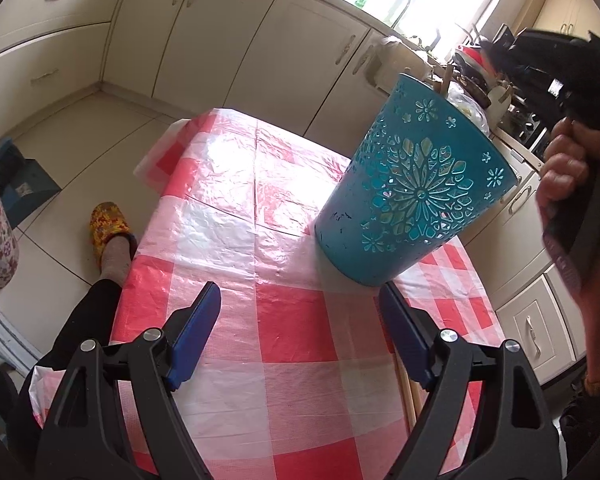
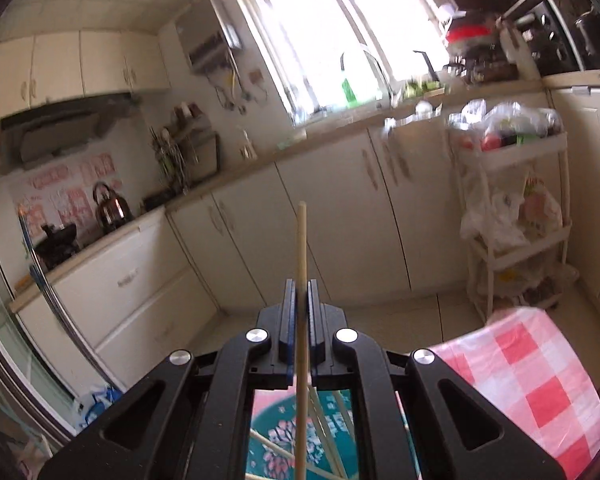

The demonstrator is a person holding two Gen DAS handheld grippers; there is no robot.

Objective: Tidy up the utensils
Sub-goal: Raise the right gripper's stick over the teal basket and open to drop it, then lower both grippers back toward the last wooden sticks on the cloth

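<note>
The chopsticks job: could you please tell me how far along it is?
Done: several chopsticks already stand in the teal holder. In hand: the right gripper is shut on one chopstick directly above the holder. Left: at least two more chopsticks lie on the table by the open left gripper.

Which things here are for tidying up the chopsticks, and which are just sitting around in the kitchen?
For the job:
- teal holder on the checked table
- chopstick pinched in the right hand-held gripper
- chopsticks lying on the table
- left hand-held gripper, open

Just lying about:
- kettle
- white cart
- green bottle
</note>
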